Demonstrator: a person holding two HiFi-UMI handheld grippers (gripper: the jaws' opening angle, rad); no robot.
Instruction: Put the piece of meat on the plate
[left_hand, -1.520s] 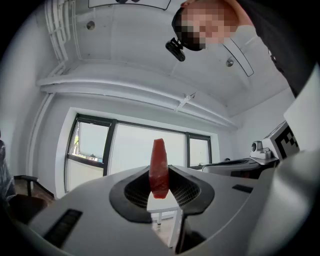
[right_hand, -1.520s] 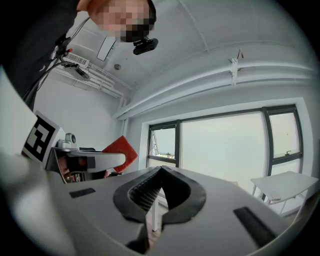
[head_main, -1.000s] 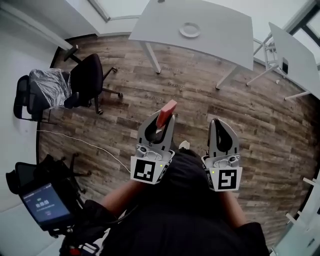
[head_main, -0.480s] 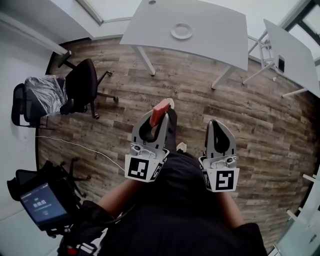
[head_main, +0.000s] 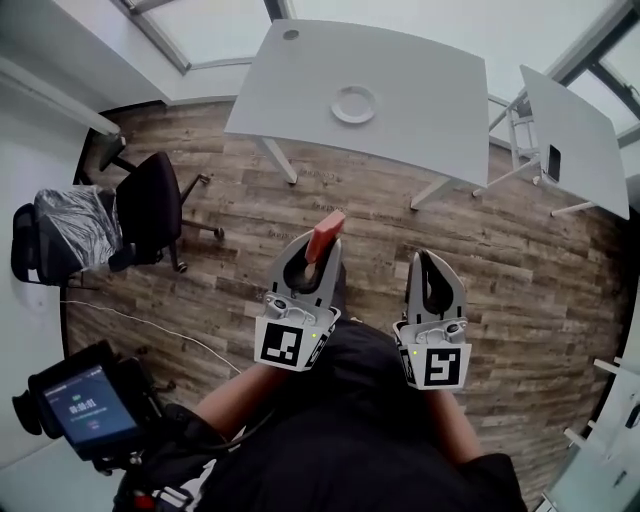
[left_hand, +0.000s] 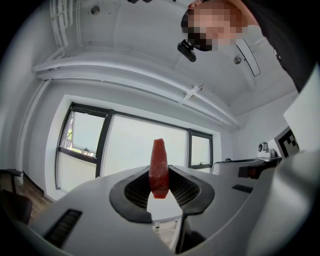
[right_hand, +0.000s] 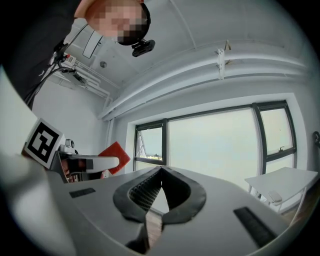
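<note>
A red piece of meat (head_main: 326, 235) stands upright between the tips of my left gripper (head_main: 318, 250), which is shut on it. In the left gripper view the meat (left_hand: 159, 170) sticks up above the dark pads (left_hand: 131, 192), seen edge-on against the windows. My right gripper (head_main: 430, 262) is held level beside it, shut with nothing in it; its tips (right_hand: 161, 171) meet. The white plate (head_main: 354, 104) lies on the grey table (head_main: 300, 90) ahead, well beyond both grippers. The right gripper view also catches the meat (right_hand: 115, 155) at its left.
A black office chair (head_main: 150, 205) and a plastic-wrapped chair (head_main: 65, 225) stand at the left on the wood floor. A second table (head_main: 585, 150) with a dark phone (head_main: 553, 162) is at the right. A screen device (head_main: 85, 405) sits bottom left, with a cable (head_main: 150, 325) on the floor.
Both grippers have travelled forward over the floor towards the table, which now lies nearer and lower in the head view. The meat stays held in the left gripper.
</note>
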